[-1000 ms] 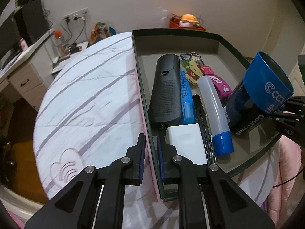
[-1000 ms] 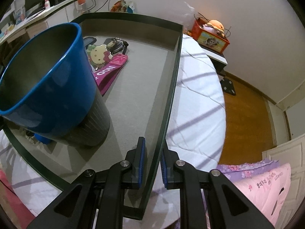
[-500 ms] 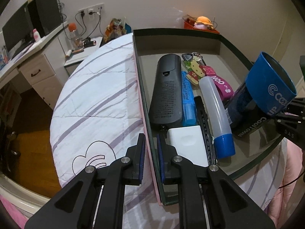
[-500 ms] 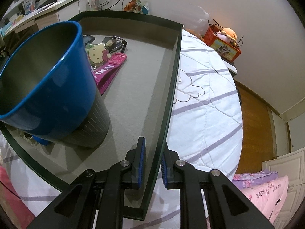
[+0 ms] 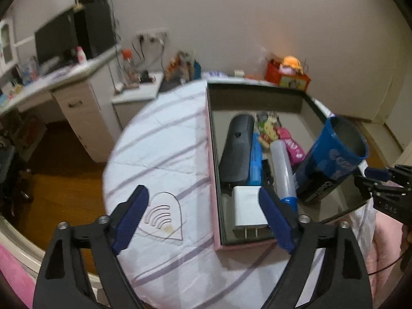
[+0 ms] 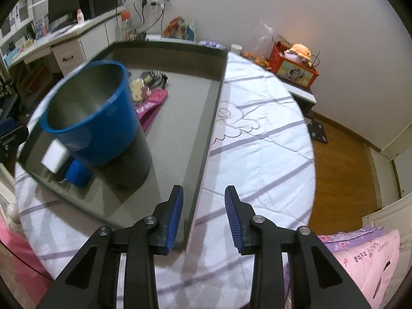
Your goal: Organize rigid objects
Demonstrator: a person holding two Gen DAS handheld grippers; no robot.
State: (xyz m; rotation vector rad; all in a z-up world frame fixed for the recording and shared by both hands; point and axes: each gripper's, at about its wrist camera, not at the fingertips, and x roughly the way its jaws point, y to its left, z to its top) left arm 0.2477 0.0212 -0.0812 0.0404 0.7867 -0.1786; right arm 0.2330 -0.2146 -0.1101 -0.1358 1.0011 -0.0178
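A dark shallow box [image 5: 212, 139] [image 6: 208, 128] rests on the white striped bed. It holds a blue cup [image 5: 332, 154] [image 6: 95, 113], a black remote [image 5: 237, 152], a blue highlighter [image 5: 256, 162], a clear tube with a blue cap [image 5: 283, 170], a white charger [image 5: 248, 209] [image 6: 55, 155], a pink strap [image 5: 292, 145] [image 6: 150, 105] and a cartoon keychain [image 5: 269, 126] [image 6: 140, 86]. My left gripper [image 5: 203, 221] is open, its jaws astride the box's near left corner. My right gripper [image 6: 203, 221] is open around the box's right wall, holding nothing.
The bed [image 5: 159, 159] [image 6: 260, 139] has a rounded edge with wooden floor [image 5: 61, 180] [image 6: 342, 170] beyond. A white desk with a monitor [image 5: 67, 41] stands at the left. A red box with a plush toy [image 5: 287, 73] [image 6: 296, 63] sits by the wall. Pink bedding [image 6: 365, 257] lies at the lower right.
Both grippers were shut on the box's side walls; both have opened and let go. The box has come down onto the bed. Both cameras have pulled back and risen.
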